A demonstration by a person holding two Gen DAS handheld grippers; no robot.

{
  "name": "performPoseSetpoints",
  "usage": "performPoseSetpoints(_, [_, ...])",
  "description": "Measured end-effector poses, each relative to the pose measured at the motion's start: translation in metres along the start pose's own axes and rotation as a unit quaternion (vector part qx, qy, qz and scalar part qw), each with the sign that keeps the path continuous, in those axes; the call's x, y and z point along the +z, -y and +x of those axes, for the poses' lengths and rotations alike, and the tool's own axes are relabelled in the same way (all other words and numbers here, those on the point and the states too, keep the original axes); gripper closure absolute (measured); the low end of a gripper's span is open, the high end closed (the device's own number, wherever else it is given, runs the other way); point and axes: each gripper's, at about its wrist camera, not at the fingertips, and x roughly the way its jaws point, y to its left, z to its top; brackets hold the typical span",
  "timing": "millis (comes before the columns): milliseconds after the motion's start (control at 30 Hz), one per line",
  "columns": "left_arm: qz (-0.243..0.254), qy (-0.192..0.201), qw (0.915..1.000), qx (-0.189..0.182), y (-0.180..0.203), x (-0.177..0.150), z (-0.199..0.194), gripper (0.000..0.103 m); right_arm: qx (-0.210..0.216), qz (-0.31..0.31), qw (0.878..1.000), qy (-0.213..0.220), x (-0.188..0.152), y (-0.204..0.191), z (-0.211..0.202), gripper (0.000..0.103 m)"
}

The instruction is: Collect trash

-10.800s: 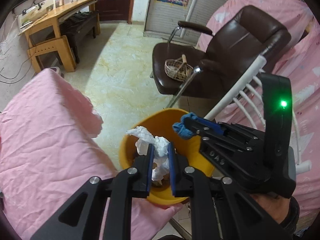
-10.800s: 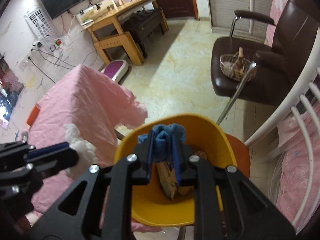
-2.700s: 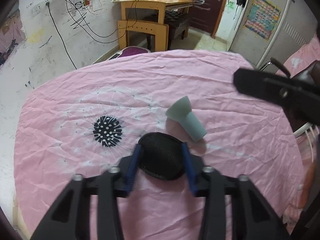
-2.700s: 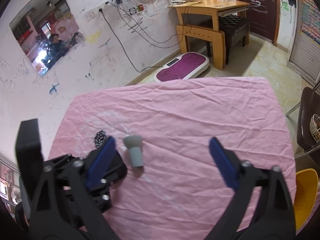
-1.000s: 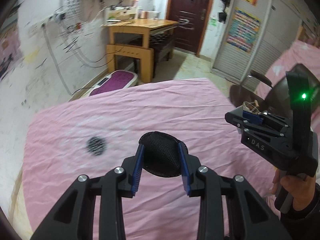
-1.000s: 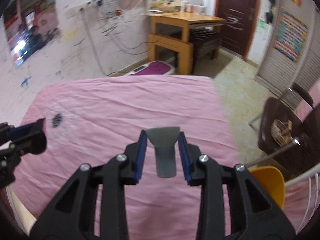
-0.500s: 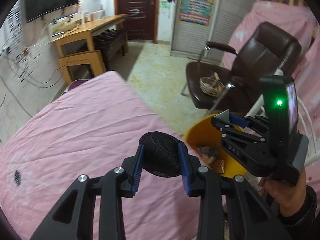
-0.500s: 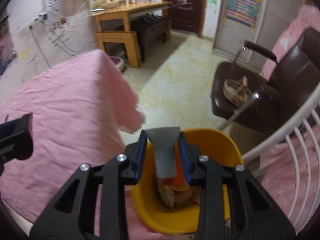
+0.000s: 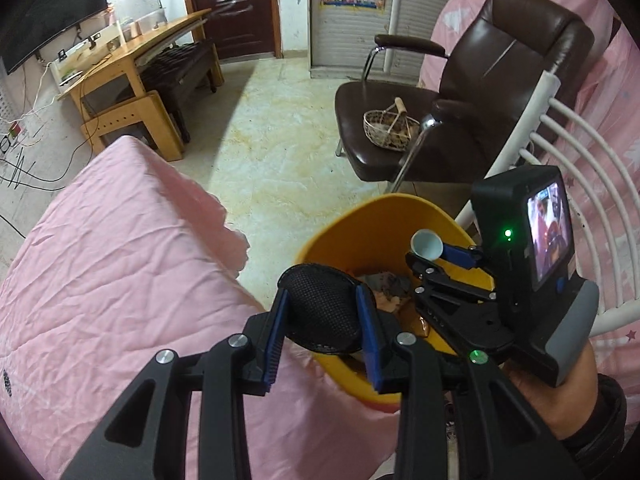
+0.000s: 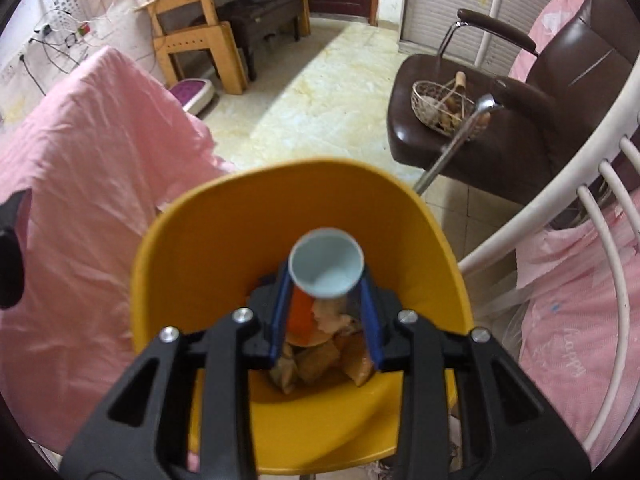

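Observation:
A yellow bin with brown and orange trash inside stands beside the pink-covered table. My left gripper is shut on a black mesh pad, held at the bin's near rim. My right gripper is shut on a pale grey-green funnel-shaped cup, whose open mouth faces the camera, right over the bin's opening. In the left wrist view the right gripper and that cup hang over the bin, held by a hand.
A brown leather chair with a wicker basket on its seat stands behind the bin. A white railing and pink bedding lie at the right. A wooden desk stands at the far left.
Both grippers swung from over the pink table to the yellow bin and dipped lower, each carrying its item. The cup's mouth has tipped toward the right wrist camera.

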Motion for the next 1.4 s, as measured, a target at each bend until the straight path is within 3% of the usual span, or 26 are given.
performPoseSetpoints(67, [0.003, -0.005, 1.0000, -0.001, 0.006, 0.002, 0.007, 0.073, -0.004, 0.004, 1.000, -0.001, -0.003, 0.005, 0.002, 0.055])
performPoseSetpoints(100, [0.003, -0.008, 1.0000, -0.001, 0.008, 0.003, 0.010, 0.073, -0.003, 0.006, 1.000, -0.001, -0.003, 0.009, 0.002, 0.040])
performPoseSetpoints(133, [0.003, -0.011, 0.9999, -0.001, 0.011, 0.004, 0.014, 0.073, -0.002, 0.007, 1.000, 0.001, -0.004, 0.010, 0.002, 0.038])
performPoseSetpoints(233, [0.001, -0.018, 0.9998, -0.003, 0.016, 0.006, 0.021, 0.071, -0.002, 0.009, 1.000, 0.002, -0.005, 0.015, 0.000, 0.038])
performPoseSetpoints(333, [-0.002, -0.021, 0.9998, 0.000, 0.021, 0.009, 0.028, 0.056, -0.004, 0.011, 1.000, 0.002, -0.008, 0.020, -0.001, 0.038])
performPoseSetpoints(400, [-0.002, -0.021, 0.9998, -0.001, 0.023, 0.009, 0.028, 0.040, -0.008, 0.013, 1.000, 0.002, -0.009, 0.022, -0.002, 0.038])
performPoseSetpoints(500, [-0.003, -0.018, 0.9998, -0.002, 0.025, 0.009, 0.028, 0.032, -0.010, 0.017, 1.000, 0.002, -0.009, 0.027, -0.003, 0.038])
performPoseSetpoints(1000, [-0.011, 0.020, 0.9994, 0.028, 0.005, 0.005, -0.002, 0.028, -0.012, 0.006, 1.000, 0.013, -0.002, 0.012, -0.019, 0.038])
performPoseSetpoints(1100, [-0.018, 0.037, 0.9982, 0.045, -0.007, 0.000, -0.016, 0.027, -0.013, 0.002, 1.000, 0.020, 0.003, 0.004, -0.028, 0.037])
performPoseSetpoints(1200, [-0.030, 0.058, 0.9961, 0.060, -0.023, -0.006, -0.033, 0.027, -0.014, -0.004, 0.999, 0.032, 0.008, -0.007, -0.041, 0.027])
performPoseSetpoints(1400, [-0.069, 0.108, 0.9867, 0.100, -0.070, -0.028, -0.072, 0.026, -0.017, -0.031, 0.997, 0.067, 0.021, -0.044, -0.078, 0.026])
